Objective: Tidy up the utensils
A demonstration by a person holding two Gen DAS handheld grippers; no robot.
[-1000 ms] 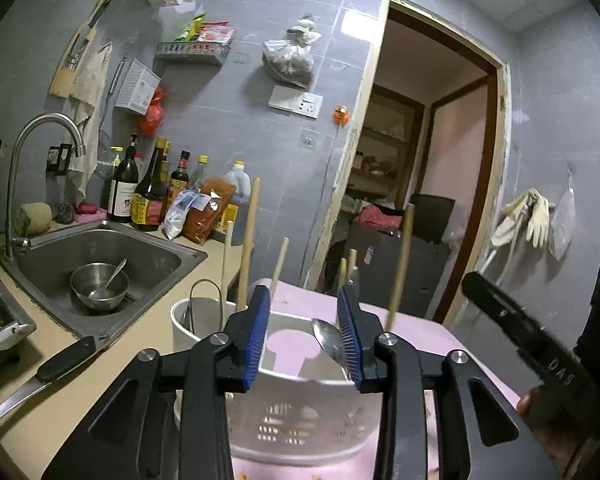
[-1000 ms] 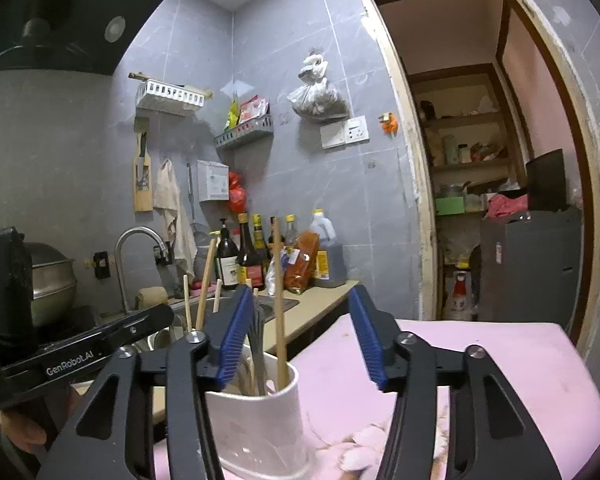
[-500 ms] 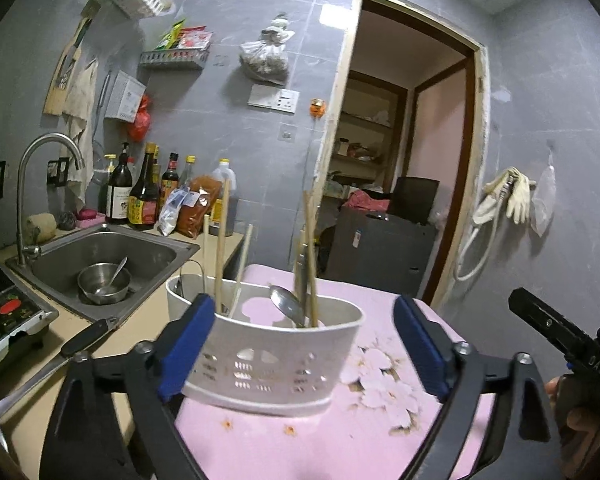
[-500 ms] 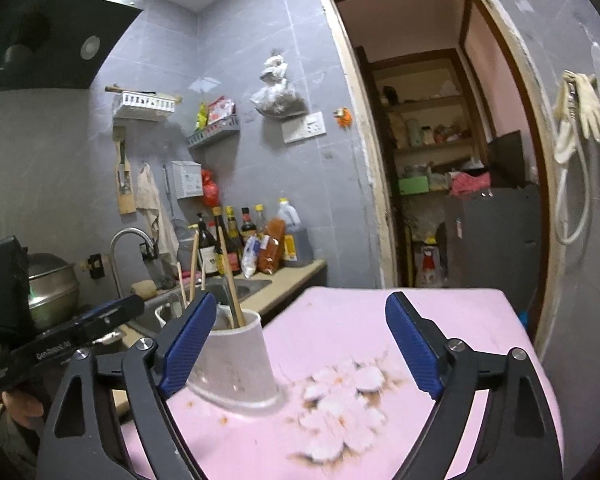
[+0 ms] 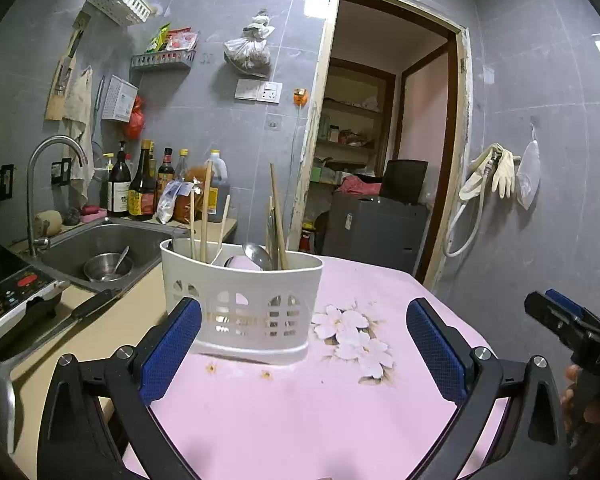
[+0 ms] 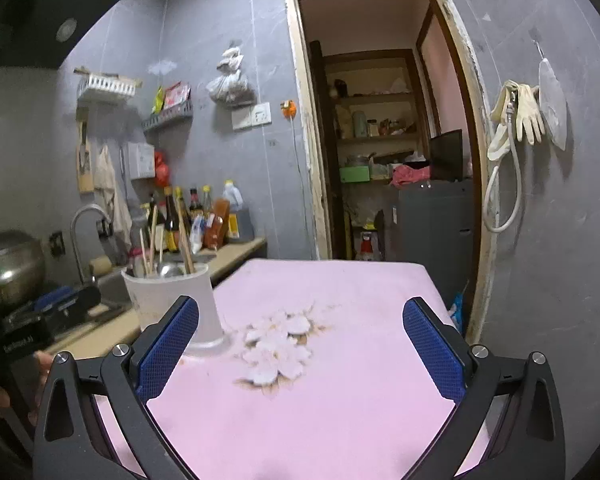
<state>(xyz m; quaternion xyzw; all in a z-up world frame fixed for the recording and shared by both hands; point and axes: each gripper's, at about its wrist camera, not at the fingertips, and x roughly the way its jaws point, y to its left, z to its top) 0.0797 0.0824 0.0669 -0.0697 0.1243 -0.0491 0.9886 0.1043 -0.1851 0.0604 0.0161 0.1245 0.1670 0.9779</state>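
Clearly both tools are empty: the left gripper (image 5: 303,350) hangs low over the pink surface (image 5: 300,408) with its jaws spread wide, and the right gripper (image 6: 300,350) is just as wide, nothing between its pads. The white holder (image 5: 240,300) stands upright near the surface's edge beside the sink (image 5: 100,244), with chopsticks (image 5: 278,216) and a spoon (image 5: 256,256) standing upright in it, handles or tips leaning on the rim, so each can be picked out singly. I judge the sorting is about finished, since no loose utensil lies on the pink cloth.
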